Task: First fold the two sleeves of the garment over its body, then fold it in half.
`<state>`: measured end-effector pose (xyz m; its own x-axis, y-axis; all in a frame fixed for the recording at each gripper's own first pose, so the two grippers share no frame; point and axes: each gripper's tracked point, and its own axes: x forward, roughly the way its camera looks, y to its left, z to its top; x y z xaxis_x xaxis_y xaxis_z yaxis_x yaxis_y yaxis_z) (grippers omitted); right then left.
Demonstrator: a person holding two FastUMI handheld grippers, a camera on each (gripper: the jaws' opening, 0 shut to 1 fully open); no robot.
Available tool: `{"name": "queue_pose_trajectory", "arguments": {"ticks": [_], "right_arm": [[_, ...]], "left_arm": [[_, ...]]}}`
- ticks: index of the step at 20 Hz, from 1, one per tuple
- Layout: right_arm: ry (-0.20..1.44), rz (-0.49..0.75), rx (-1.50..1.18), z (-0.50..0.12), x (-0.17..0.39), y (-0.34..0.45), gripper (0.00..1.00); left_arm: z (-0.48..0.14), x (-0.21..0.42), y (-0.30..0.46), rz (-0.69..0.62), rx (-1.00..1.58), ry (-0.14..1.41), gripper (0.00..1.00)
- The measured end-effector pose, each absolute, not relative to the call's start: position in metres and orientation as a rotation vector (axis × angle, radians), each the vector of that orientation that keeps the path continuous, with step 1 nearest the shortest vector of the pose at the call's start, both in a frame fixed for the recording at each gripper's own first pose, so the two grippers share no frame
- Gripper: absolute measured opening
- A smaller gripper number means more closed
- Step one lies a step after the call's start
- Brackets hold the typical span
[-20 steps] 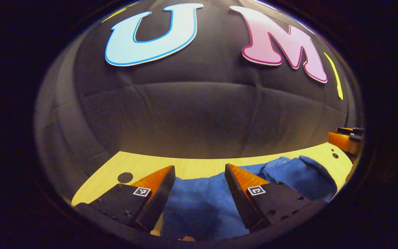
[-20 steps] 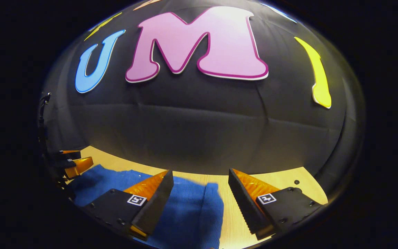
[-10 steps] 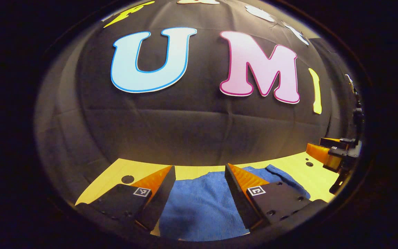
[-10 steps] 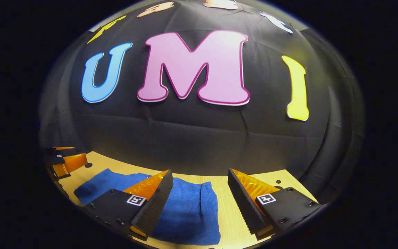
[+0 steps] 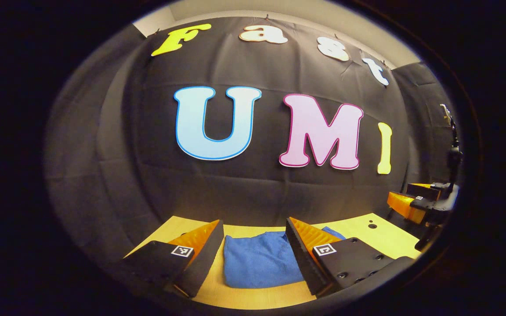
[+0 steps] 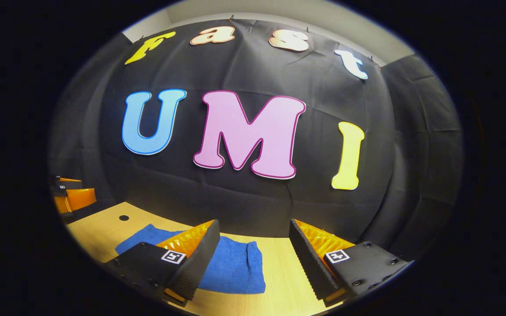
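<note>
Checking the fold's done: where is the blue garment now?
The blue garment lies folded on the wooden table, beyond the open left gripper; in the right gripper view it lies lower left.

1 blue garment (image 5: 259, 259), 1 wooden table (image 5: 380, 237), 2 grippers (image 5: 253, 230) (image 6: 253, 232).

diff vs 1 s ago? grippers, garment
Both grippers pulled back from the garment: it looks smaller and farther in both views, and more of the wall shows. The left gripper and right gripper took hold of nothing and let nothing go. Unchanged: both sets of fingers open and empty, the garment lying folded on the table.
</note>
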<state>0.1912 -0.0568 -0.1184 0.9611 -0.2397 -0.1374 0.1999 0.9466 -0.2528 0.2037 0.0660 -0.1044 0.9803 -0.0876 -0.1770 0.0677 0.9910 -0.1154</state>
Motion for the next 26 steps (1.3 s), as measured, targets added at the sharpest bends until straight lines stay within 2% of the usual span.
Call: {"name": "queue_pose_trajectory", "arguments": {"ticks": [8,9,10,11,13,14,16,17,18,20,21,23,26], "right_arm": [[0.211,-0.18,-0.221,-0.075,0.115,-0.021,0.99],[0.231,-0.163,-0.221,-0.075,0.104,-0.015,0.96],[0.239,-0.153,-0.224,-0.074,0.094,-0.011,0.99],[0.238,-0.146,-0.224,-0.07,0.086,-0.008,0.96],[0.234,-0.12,-0.21,-0.065,0.069,0.003,0.96],[0.233,-0.104,-0.198,-0.062,0.061,0.009,0.99],[0.24,-0.079,-0.172,-0.057,0.046,0.02,0.99],[0.246,-0.068,-0.161,-0.056,0.038,0.025,0.96],[0.248,-0.059,-0.156,-0.053,0.031,0.028,0.99],[0.212,-0.054,-0.145,-0.042,0.021,0.028,0.99],[0.183,-0.038,-0.129,-0.033,0.015,0.033,0.96],[0.147,0.003,-0.101,-0.02,0.01,0.041,0.99],[0.108,0.035,-0.096,-0.006,0.004,0.041,0.96]], "left_arm": [[-0.076,0.1,0.064,-0.05,-0.125,0.258,0.82],[-0.077,0.088,0.064,-0.044,-0.122,0.279,0.82],[-0.077,0.079,0.061,-0.047,-0.124,0.291,0.82],[-0.075,0.07,0.055,-0.059,-0.124,0.297,0.82],[-0.07,0.052,0.046,-0.063,-0.111,0.289,0.82],[-0.071,0.041,0.041,-0.067,-0.104,0.285,0.82],[-0.068,0.023,0.034,-0.074,-0.084,0.278,0.82],[-0.066,0.014,0.031,-0.072,-0.071,0.275,0.82],[-0.063,0.007,0.03,-0.068,-0.059,0.263,0.82],[-0.055,-0.007,0.024,-0.063,-0.053,0.238,0.82],[-0.051,-0.013,0.02,-0.064,-0.059,0.223,0.81],[-0.036,-0.022,0.013,-0.054,-0.063,0.176,0.82],[-0.019,-0.026,0.005,-0.044,-0.039,0.069,0.82]]}}
